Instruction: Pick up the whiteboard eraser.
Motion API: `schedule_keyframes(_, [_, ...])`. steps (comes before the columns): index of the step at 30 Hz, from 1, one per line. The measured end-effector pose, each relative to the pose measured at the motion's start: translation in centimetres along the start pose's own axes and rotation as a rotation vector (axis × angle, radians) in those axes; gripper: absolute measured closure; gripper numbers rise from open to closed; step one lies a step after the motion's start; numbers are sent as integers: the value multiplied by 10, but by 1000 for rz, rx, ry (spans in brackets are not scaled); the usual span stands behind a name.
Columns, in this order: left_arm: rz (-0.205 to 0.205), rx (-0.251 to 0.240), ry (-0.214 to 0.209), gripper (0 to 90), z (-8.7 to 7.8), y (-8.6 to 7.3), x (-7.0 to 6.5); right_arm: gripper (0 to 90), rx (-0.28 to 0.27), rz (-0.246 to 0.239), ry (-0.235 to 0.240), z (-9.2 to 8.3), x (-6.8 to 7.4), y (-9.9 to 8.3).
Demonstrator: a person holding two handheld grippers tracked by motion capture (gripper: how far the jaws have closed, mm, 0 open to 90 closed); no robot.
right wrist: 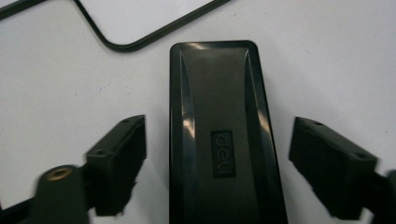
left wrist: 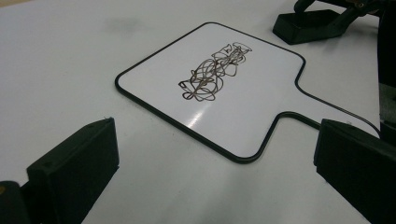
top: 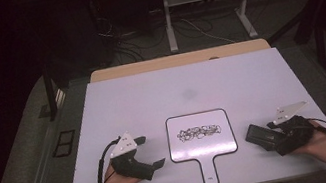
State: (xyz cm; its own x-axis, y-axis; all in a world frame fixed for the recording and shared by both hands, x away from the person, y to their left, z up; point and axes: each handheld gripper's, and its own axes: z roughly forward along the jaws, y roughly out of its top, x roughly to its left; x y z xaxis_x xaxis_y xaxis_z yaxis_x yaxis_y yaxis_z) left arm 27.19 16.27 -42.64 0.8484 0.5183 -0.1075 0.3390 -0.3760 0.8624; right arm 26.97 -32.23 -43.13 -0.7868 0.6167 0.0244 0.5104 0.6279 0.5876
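A: What is going on here?

B: There is a small white board (top: 201, 135) with a handle lying on the white surface (top: 152, 98), between the two hands. It has black scribbles (top: 199, 132) in the middle.

A: And the black block?

B: That is an eraser (right wrist: 224, 135). It lies on the surface just to the right of the board. The right claw (right wrist: 217, 163) has a jaw on each side of it, but there is a gap both ways, so it is not pinching it yet.

A: What about the other claw?

B: The left claw (left wrist: 215, 163) is wide open and holds nothing. It points at the board.

A: So which step is this?

B: I think it is picking up the eraser. Next the right claw should squeeze its sides, lift it, and rub the scribbles away. The left claw might need to hold the board by its handle so it won't slide.
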Motion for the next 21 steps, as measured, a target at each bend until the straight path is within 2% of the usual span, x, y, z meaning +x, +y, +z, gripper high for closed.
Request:
schedule_keyframes(2, [1,1,-1,0,0,0,0,223,20,1,-3,1,-1,0])
schedule_keyframes(9, [3,4,-1,0,0,0,0,233,36,8,-15,0,-2,0])
schedule_keyframes(21, [1,4,-1,0,1,0,0,307,57,-22,-8,4,-2,2])
